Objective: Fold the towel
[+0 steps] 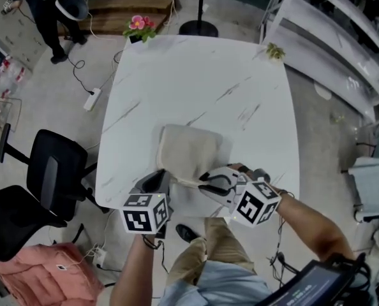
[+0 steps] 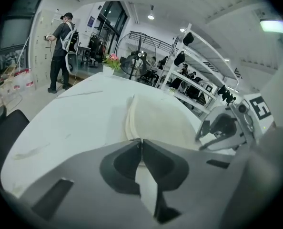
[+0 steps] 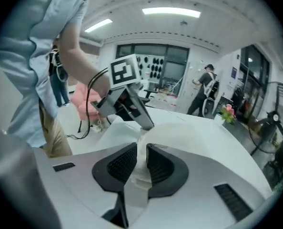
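Note:
A beige towel (image 1: 188, 148) lies folded on the near half of the white marble table (image 1: 196, 81). My left gripper (image 1: 159, 182) is at its near left corner, jaws shut tip to tip (image 2: 141, 141). The towel's layered edge (image 2: 156, 120) starts just beyond the tips, and I cannot make out any cloth pinched there. My right gripper (image 1: 205, 180) is at the near right edge. Its jaws (image 3: 142, 149) stand slightly apart with a fold of the towel (image 3: 179, 132) lying between them, not squeezed. Each gripper shows in the other's view: the right gripper (image 2: 203, 137) and the left gripper (image 3: 148, 124).
A pink flower pot (image 1: 138, 27) and a small plant (image 1: 275, 51) stand at the table's far corners. Black office chairs (image 1: 52, 174) are left of the table, with white shelving (image 1: 342, 43) to the right. A person (image 1: 49, 11) stands at the far left.

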A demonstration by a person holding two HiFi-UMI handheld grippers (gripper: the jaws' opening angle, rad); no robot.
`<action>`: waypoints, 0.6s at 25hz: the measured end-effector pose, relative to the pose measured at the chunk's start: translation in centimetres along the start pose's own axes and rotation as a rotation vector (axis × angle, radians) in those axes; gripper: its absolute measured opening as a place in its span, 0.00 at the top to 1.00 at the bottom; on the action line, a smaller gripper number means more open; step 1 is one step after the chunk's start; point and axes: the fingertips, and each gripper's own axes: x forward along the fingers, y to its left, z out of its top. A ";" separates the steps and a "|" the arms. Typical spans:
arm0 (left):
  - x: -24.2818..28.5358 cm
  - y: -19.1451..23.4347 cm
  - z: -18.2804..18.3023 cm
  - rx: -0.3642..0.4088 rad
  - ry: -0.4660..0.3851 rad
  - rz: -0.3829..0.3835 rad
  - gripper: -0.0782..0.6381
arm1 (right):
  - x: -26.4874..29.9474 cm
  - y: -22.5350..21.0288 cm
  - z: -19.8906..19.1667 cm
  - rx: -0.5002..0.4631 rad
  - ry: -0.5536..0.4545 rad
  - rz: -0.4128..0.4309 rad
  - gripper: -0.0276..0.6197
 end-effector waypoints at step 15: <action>-4.3 0.2 1.1 0.054 -0.141 0.070 0.78 | -3.2 -2.9 -0.3 0.441 -0.070 -0.068 0.73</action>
